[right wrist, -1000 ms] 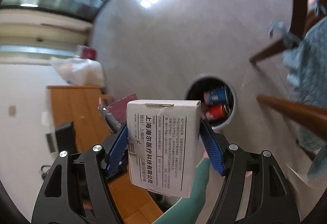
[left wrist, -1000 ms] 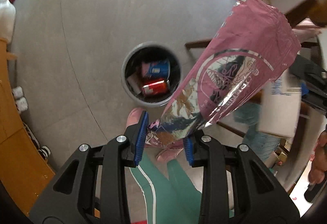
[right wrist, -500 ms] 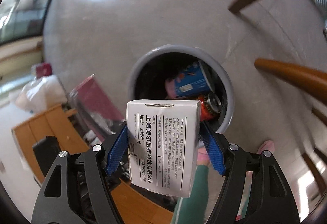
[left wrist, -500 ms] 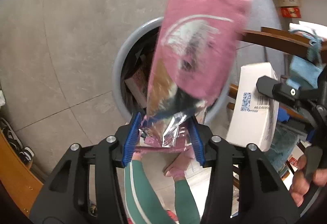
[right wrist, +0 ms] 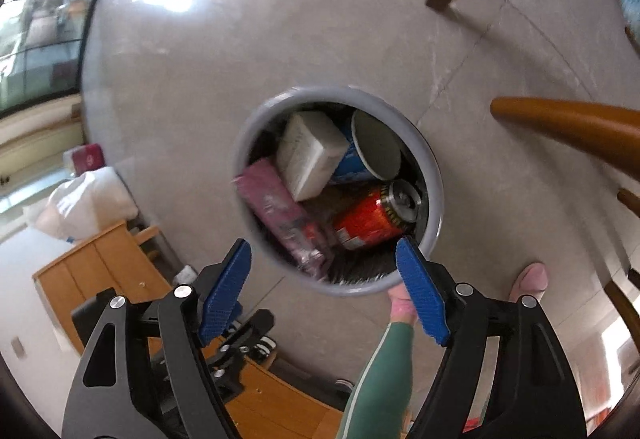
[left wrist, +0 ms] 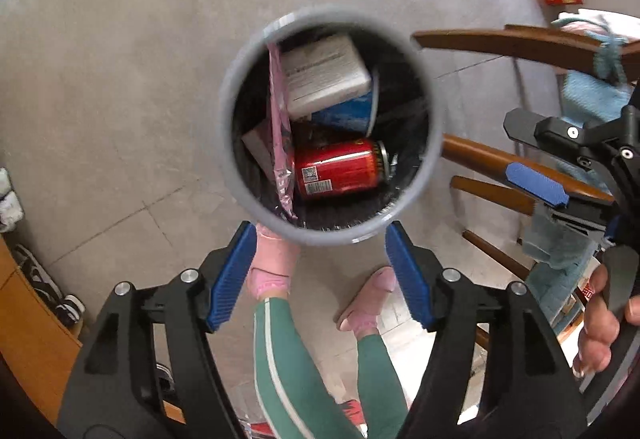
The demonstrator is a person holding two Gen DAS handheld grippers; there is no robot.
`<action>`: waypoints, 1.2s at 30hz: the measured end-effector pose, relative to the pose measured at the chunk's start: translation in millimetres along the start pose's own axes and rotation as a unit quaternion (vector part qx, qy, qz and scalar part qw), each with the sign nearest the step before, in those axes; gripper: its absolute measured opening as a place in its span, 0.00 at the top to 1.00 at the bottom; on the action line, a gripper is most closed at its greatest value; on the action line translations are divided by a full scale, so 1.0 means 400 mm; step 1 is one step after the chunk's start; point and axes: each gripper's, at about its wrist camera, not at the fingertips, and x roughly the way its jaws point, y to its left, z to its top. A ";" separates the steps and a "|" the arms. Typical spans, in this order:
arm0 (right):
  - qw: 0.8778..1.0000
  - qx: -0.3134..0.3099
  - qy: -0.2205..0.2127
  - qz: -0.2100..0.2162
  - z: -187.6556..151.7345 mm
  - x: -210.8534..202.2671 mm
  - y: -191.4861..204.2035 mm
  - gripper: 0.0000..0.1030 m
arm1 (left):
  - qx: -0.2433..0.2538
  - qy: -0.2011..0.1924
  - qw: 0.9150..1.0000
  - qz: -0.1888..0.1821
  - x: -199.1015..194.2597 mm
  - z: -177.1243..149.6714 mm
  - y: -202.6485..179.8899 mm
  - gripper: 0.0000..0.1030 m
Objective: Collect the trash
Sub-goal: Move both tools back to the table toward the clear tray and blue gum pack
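**Mia:** What's the biggest thing down there?

**Ben:** The grey floor (left wrist: 120,79). Then the round grey bin (left wrist: 232,87) standing on it. It sits right under both tools, a bit ahead of their tips.

**Mia:** What's in the bin?

**Ben:** Trash. A white box (left wrist: 324,73) lies near the far side, on top of a blue cup (left wrist: 348,115). A red can (left wrist: 336,169) lies on its side near us. A pink wrapper (left wrist: 278,111) stands on its edge along the left wall, its long side running from far to near.

**Mia:** Are the tools holding anything?

**Ben:** No. The left gripper (left wrist: 320,271) has its jaws spreading apart, and nothing is between them. The right gripper (right wrist: 324,295) is opening too, and it is empty as well. You can see its blue pad in the left view, off to the right.

**Mia:** How are the hands held?

**Ben:** Both tools point steeply down at the bin's mouth. They look about the same nearness to it, so I can't pick a nearer one. A hand (left wrist: 600,323) grips the right tool's handle.

**Mia:** What now?

**Ben:** I think this trash is done. The hands must lift up and away to find more.
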 end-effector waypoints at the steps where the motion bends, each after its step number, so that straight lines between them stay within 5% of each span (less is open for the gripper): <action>1: 1.000 -0.008 -0.004 0.005 -0.009 -0.030 0.022 0.27 | -0.001 -0.012 1.000 -0.003 -0.052 -0.009 0.001 0.37; 10: 0.992 -0.098 -0.046 0.070 -0.122 -0.355 0.268 0.27 | -0.004 -0.100 0.995 0.024 -0.499 -0.029 -0.009 0.37; 19: 0.970 -0.143 -0.163 0.110 -0.245 -0.813 0.327 0.25 | 0.110 -0.183 0.977 0.026 -0.887 -0.055 -0.222 0.33; 26: 0.956 -0.069 -0.274 0.074 -0.394 -1.105 0.046 0.23 | 0.278 -0.159 0.947 -0.041 -0.920 -0.138 -0.585 0.33; 31: 0.944 0.021 -0.326 0.040 -0.537 -1.205 -0.210 0.23 | 0.400 -0.117 0.906 -0.072 -0.863 -0.238 -0.869 0.33; 36: 0.926 0.115 -0.359 0.020 -0.692 -1.260 -0.468 0.20 | 0.489 -0.080 0.867 -0.063 -0.792 -0.366 -1.083 0.32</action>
